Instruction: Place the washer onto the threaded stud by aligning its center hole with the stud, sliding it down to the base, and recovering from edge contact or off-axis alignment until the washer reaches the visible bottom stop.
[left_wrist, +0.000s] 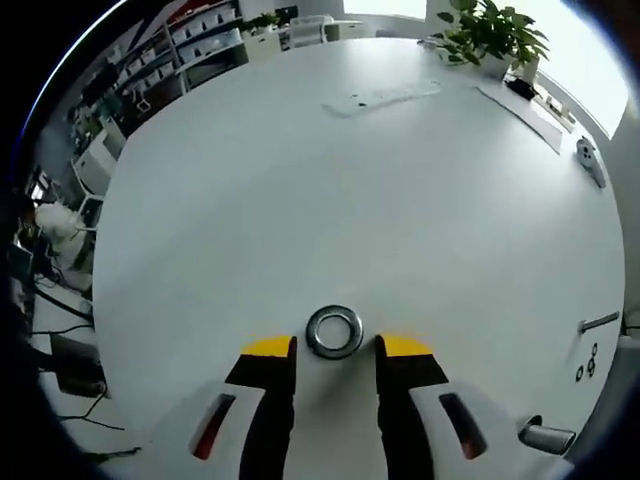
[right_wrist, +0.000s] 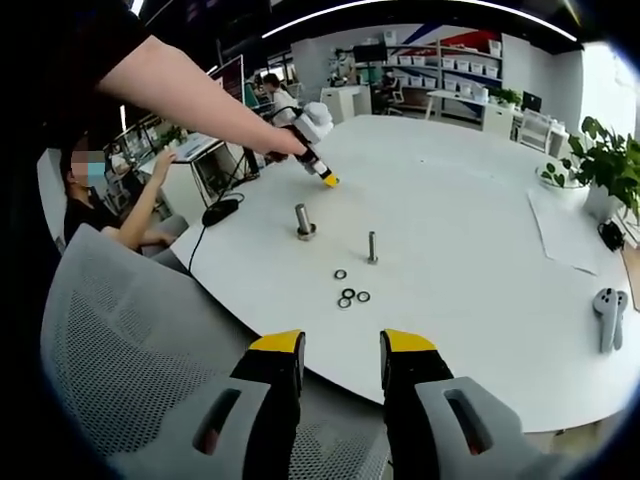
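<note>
Here, the large round white table (right_wrist: 480, 260) spans both views, and a grey mesh-backed office chair (right_wrist: 110, 350) stands against its near edge in the right gripper view. A leafy green potted plant (left_wrist: 490, 35) sits at the far side of the table in the left gripper view. The left gripper (left_wrist: 335, 347) has its yellow-tipped black jaws spread apart and released, one on each side of a silver metal ring washer (left_wrist: 334, 331) that lies flat on the tabletop between the tips, held by neither jaw. The right gripper (right_wrist: 342, 345) hangs off the near table edge above the chair, jaws parted and grasping nothing. In the right gripper view, a thick grey threaded stud (right_wrist: 304, 222) stands upright on the table, a thinner upright grey bolt (right_wrist: 372, 247) stands just beside it, and a cluster of small loose washers (right_wrist: 350, 293) lies near both.
</note>
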